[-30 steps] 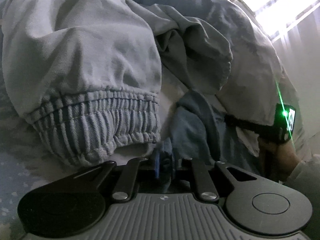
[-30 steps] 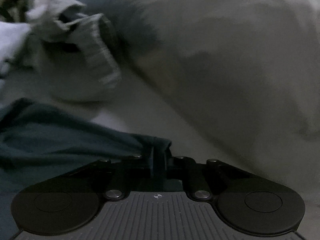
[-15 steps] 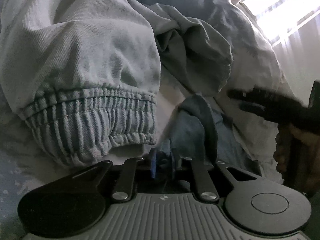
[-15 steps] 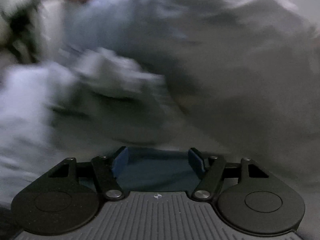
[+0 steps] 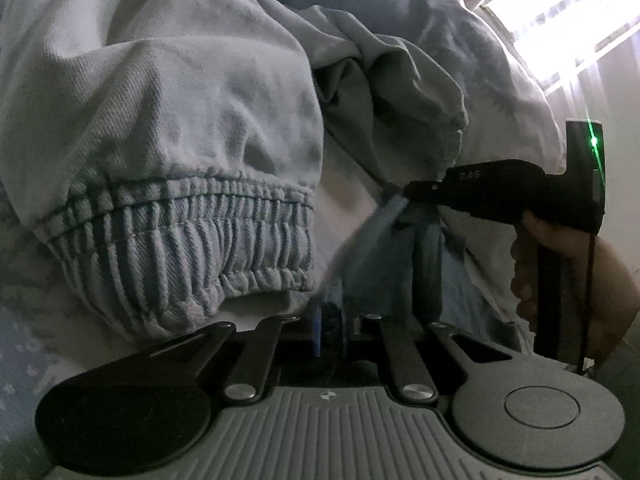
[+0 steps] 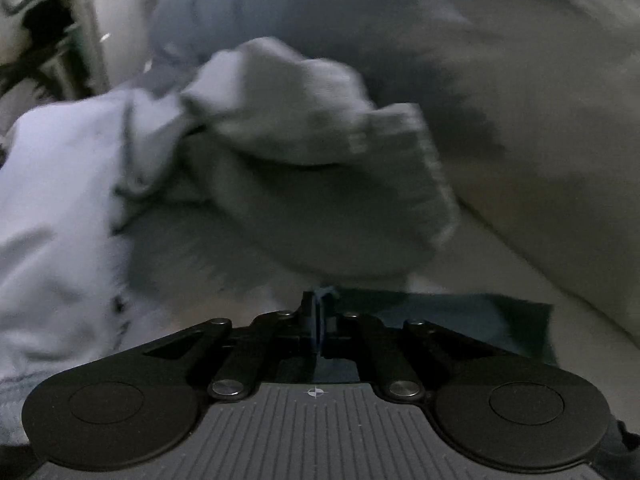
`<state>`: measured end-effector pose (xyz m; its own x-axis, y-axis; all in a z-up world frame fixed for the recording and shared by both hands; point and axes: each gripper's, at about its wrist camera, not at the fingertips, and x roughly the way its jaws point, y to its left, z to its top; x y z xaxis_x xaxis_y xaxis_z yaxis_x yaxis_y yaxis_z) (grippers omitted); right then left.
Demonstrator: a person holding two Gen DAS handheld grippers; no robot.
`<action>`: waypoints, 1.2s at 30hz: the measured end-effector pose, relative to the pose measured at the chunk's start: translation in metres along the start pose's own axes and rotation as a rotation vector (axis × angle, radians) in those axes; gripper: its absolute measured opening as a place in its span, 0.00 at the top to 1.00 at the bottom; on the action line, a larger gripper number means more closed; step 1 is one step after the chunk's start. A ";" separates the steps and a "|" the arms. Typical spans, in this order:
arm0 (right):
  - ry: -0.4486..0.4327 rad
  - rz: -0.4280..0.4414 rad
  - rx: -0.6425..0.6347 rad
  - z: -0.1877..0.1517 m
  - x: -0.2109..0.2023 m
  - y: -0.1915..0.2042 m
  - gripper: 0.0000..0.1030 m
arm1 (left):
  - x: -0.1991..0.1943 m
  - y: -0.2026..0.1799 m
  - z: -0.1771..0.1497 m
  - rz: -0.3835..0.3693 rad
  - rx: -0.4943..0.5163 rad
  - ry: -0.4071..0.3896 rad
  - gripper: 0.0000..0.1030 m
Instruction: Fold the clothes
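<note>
Left wrist view: both claws, left claw (image 5: 331, 326) and right claw (image 5: 400, 196), pinch the small blue-teal cloth (image 5: 384, 252) beside the pale elastic-cuffed trousers (image 5: 180, 200); keeping it taut should fold cleanly.

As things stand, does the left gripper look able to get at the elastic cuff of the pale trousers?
Probably not: the left gripper is closing on blue cloth, though the cuff lies close, unobstructed.

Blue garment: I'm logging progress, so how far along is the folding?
Nothing looks folded: the pale trousers lie bunched. In hand: the left hand-held gripper, jaws closing, and the right hand-held gripper both pinch the blue garment. Left: every fold.
</note>
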<state>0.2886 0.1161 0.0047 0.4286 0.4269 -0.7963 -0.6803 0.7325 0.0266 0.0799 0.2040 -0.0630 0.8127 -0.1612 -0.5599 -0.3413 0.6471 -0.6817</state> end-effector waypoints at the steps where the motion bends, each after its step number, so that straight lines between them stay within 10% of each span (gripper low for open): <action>1: -0.003 -0.012 0.014 0.000 0.000 -0.005 0.94 | 0.000 0.001 0.000 0.000 -0.007 0.002 0.88; 5: -0.083 -0.118 -0.006 -0.004 -0.023 -0.009 0.74 | 0.000 0.002 -0.001 0.001 -0.019 0.003 0.88; 10: -0.065 0.096 -0.152 -0.031 -0.069 -0.005 0.49 | 0.000 0.005 -0.001 -0.007 -0.048 0.004 0.87; 16: 0.060 0.144 -0.386 -0.085 -0.099 0.009 0.48 | 0.001 0.005 -0.001 -0.005 -0.060 -0.002 0.87; 22: 0.149 0.150 -0.426 -0.068 -0.042 0.006 0.54 | 0.003 0.003 -0.001 0.010 -0.060 -0.015 0.87; 24: 0.141 0.078 -0.514 -0.058 -0.033 0.003 0.59 | 0.004 0.002 -0.001 0.013 -0.060 -0.018 0.87; 27: -0.042 -0.246 -0.485 -0.038 -0.055 -0.016 0.66 | 0.005 0.002 0.000 0.017 -0.059 -0.020 0.87; 33: -0.025 -0.238 -0.426 -0.048 -0.094 -0.044 0.61 | 0.006 0.003 0.002 0.016 -0.067 -0.020 0.86; 36: 0.054 -0.202 -0.430 -0.066 -0.084 -0.049 0.43 | 0.006 0.001 0.001 0.020 -0.065 -0.021 0.86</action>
<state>0.2466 0.0091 0.0298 0.5537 0.2627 -0.7902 -0.7761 0.5068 -0.3753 0.0849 0.2047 -0.0660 0.8152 -0.1326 -0.5638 -0.3868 0.6000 -0.7003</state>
